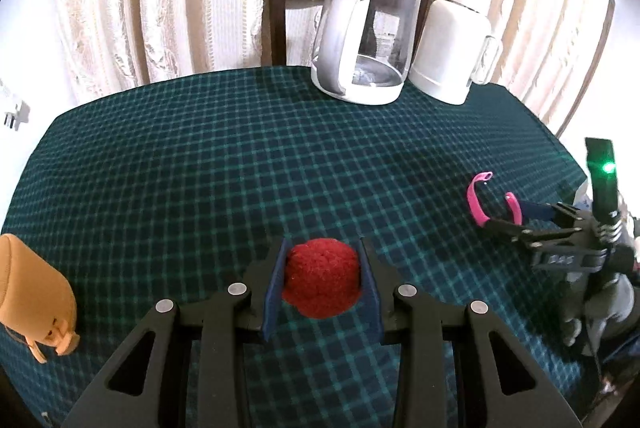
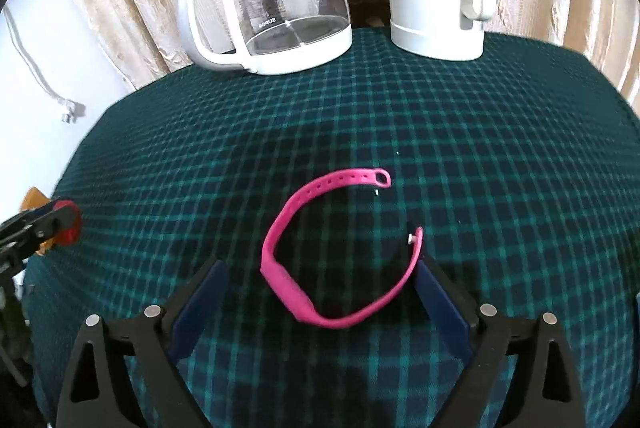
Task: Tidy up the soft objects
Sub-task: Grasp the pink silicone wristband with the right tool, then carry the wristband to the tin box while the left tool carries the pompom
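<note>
My left gripper is shut on a red crocheted ball, held between its blue pads over the green checked tablecloth. The ball also shows at the far left of the right wrist view. A pink silicone wristband lies curled on the cloth between the fingers of my right gripper, which is open around it; its right pad touches the band's end. The band and the right gripper also show at the right of the left wrist view.
A clear jug with a white handle and a white kettle stand at the table's far edge, with a dark wooden chair and curtains behind. A tan leather pouch lies at the left edge.
</note>
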A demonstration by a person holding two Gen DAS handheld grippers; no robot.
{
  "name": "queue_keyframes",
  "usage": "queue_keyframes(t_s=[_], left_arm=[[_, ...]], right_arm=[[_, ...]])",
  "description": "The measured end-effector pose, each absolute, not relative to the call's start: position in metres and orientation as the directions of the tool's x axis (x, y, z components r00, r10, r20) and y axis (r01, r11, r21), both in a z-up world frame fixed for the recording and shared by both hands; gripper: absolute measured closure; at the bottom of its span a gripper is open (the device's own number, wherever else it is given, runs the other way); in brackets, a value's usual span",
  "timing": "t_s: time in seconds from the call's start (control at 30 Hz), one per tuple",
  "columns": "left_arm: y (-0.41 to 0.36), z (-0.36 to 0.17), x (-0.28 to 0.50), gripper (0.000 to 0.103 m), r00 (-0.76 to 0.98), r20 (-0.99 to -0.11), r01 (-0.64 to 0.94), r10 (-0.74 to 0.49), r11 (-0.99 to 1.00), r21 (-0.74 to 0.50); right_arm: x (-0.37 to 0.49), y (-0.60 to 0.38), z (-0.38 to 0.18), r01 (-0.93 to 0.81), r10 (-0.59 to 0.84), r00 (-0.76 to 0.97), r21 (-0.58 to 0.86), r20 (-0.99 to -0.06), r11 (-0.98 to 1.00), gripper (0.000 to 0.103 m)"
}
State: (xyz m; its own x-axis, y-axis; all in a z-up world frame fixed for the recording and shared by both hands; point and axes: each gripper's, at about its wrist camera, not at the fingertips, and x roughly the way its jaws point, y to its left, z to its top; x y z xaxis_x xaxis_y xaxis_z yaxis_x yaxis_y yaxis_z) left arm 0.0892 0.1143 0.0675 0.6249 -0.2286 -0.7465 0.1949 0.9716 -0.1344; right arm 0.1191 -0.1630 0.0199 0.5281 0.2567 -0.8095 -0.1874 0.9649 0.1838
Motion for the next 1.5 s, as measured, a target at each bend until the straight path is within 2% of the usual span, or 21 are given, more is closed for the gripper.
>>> queue_keyframes(t_s=[0.07,0.1,0.13,0.17,0.23,0.27,0.3,0.33,0.4,0.63,0.93,1.23,1.5], left_arm=[[0.113,0.067,0.087,0.067,0.629,-0.74,0.196,-0.239,0.97,-0.146],[0.113,0.067,0.086,0.067,0.63,-0.739,0.196,-0.238,0.97,-0.146],[0.112,0.067,0.085,0.067,0.633,-0.738,0.197,-0.236,0.97,-0.141],[0.111,0.067,0.085,0.067,0.634,-0.737,0.199,-0.234,0.97,-0.138],[0.109,0.067,0.084,0.067,0.634,-0.735,0.202,-0.239,0.969,-0.141],[0.108,0.067,0.084,0.067,0.634,-0.734,0.204,-0.242,0.968,-0.144],[0.108,0.067,0.084,0.067,0.635,-0.733,0.206,-0.245,0.968,-0.146],[0.107,0.067,0.083,0.067,0.636,-0.731,0.207,-0.248,0.967,-0.148],[0.105,0.068,0.082,0.067,0.636,-0.728,0.21,-0.254,0.966,-0.154],[0.093,0.069,0.079,0.067,0.636,-0.724,0.228,-0.269,0.961,-0.158],[0.065,0.076,0.072,0.067,0.63,-0.712,0.279,-0.311,0.946,-0.166],[0.015,0.088,0.063,0.067,0.615,-0.688,0.357,-0.386,0.914,-0.194],[-0.045,0.094,0.06,0.067,0.578,-0.675,0.445,-0.458,0.871,-0.209]], right_arm=[[0.119,-0.155,0.018,-0.192,0.201,0.544,0.112,-0.815,0.975,0.009],[0.119,-0.152,0.017,-0.193,0.178,0.55,0.083,-0.816,0.978,0.016],[0.117,-0.149,0.018,-0.192,0.149,0.56,0.047,-0.815,0.98,0.028],[0.116,-0.148,0.018,-0.194,0.139,0.567,0.033,-0.812,0.98,0.033],[0.113,-0.148,0.02,-0.216,0.153,0.574,0.031,-0.805,0.976,0.056],[0.112,-0.148,0.021,-0.222,0.156,0.575,0.031,-0.803,0.975,0.061],[0.111,-0.149,0.022,-0.229,0.166,0.574,0.038,-0.802,0.973,0.071],[0.109,-0.151,0.023,-0.234,0.187,0.568,0.06,-0.802,0.97,0.077],[0.104,-0.156,0.025,-0.242,0.223,0.56,0.101,-0.798,0.965,0.081],[0.079,-0.178,0.045,-0.262,0.32,0.596,0.198,-0.737,0.945,0.083],[0.044,-0.21,0.068,-0.259,0.361,0.649,0.252,-0.67,0.933,0.083],[0.009,-0.264,0.085,-0.188,0.323,0.715,0.274,-0.62,0.943,0.083],[-0.029,-0.331,0.095,-0.068,0.227,0.778,0.28,-0.585,0.958,0.083]])
